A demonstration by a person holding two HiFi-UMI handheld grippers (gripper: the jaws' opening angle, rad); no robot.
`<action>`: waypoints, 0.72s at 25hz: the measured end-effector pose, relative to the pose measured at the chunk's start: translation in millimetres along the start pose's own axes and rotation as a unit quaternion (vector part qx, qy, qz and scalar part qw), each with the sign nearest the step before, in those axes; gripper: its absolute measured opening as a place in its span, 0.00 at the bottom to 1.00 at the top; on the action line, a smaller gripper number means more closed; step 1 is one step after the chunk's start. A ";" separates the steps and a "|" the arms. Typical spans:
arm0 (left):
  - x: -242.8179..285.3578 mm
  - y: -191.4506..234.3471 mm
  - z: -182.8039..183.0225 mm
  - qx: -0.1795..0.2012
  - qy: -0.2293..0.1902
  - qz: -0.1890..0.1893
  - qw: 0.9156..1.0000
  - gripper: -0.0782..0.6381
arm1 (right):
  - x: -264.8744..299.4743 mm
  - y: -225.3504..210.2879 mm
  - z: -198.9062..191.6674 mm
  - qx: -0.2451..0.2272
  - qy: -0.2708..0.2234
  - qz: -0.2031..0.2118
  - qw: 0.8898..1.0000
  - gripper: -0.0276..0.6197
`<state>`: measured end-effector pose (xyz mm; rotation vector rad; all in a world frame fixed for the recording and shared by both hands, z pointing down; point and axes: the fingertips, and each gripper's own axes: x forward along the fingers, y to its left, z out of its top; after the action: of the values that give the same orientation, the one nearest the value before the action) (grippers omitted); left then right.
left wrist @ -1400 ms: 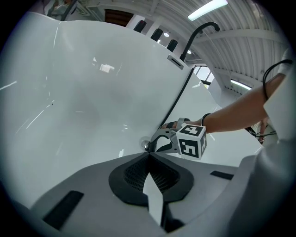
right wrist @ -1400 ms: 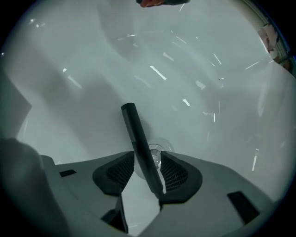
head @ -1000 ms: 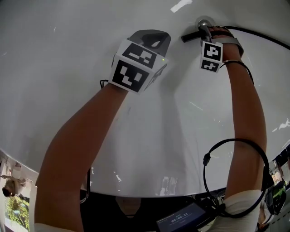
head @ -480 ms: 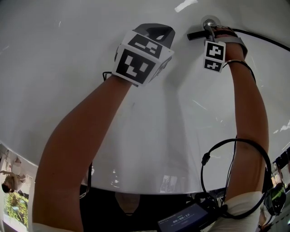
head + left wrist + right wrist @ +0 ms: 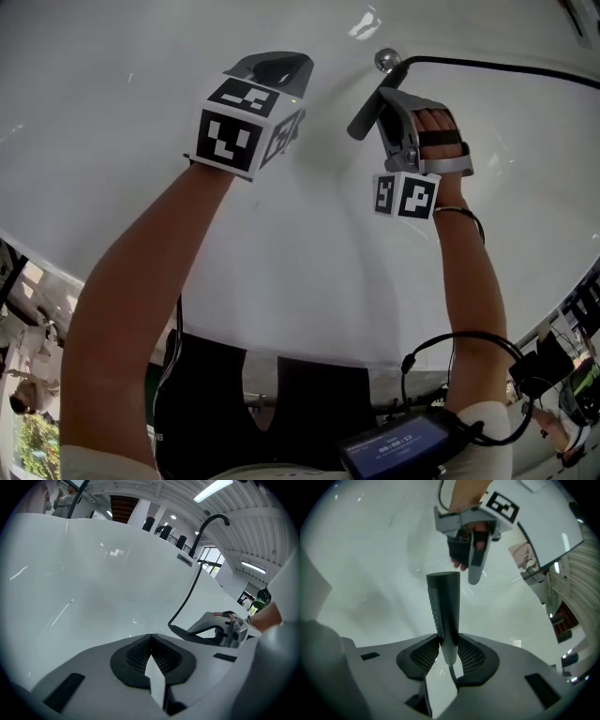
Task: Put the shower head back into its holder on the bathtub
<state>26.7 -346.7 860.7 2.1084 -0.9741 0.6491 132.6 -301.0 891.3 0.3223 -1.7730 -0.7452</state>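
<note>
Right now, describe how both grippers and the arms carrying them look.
Left gripper and right gripper are grey plastic shells, each bearing a cube of black-and-white square markers. Their fingers have black, textured pads. A black strap crosses the right hand. Forearms are bare, sleeves white and short; a black cable loops by the right arm.

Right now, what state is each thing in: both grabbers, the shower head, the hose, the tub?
shower head: held up, not in a holder.
right gripper: shut on the shower head's handle.
left gripper: shut, empty.
hose: attached, curving loosely.
bathtub: no water visible.
</note>
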 end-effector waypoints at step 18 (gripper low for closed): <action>-183.1 -110.6 140.3 0.005 -0.173 -0.016 0.985 0.13 | -287.7 -173.4 83.2 0.303 -0.120 -0.274 0.905 0.24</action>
<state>26.8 -324.3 605.8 2.2858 -1.1191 0.2741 125.0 -245.0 549.8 1.2336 -2.1527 -0.6084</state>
